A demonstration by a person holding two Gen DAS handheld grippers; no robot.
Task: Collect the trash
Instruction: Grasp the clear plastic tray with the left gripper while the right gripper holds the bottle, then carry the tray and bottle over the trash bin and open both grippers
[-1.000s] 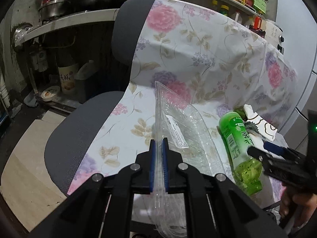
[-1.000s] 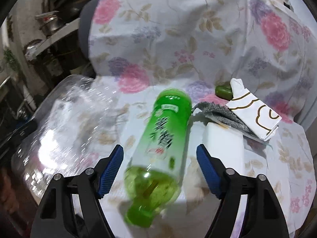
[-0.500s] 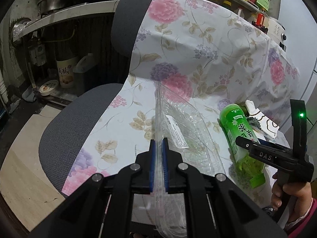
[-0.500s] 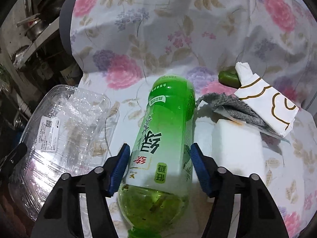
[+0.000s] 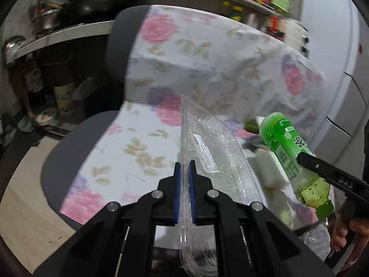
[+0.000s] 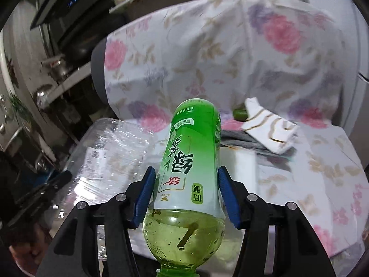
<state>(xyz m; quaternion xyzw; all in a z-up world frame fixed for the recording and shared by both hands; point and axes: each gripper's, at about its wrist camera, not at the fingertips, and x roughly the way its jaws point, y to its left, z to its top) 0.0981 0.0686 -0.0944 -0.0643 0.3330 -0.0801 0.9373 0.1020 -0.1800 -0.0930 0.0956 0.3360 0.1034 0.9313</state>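
Already both grippers are carrying trash: the left gripper (image 5: 183, 175) is pinching the clear plastic container (image 5: 214, 152) by its edge, and the right gripper (image 6: 187, 185) is clamping the green bottle (image 6: 192, 161), neck toward the camera, apparently above the chair (image 5: 69, 143). Lying at far right, a folded paper (image 6: 269, 127), grey cloth (image 6: 244, 139) and white block (image 6: 244, 166) are still waiting.

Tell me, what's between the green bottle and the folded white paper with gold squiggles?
In the right wrist view, a grey cloth lies between the green bottle and the white paper, tucked under the paper's edge.
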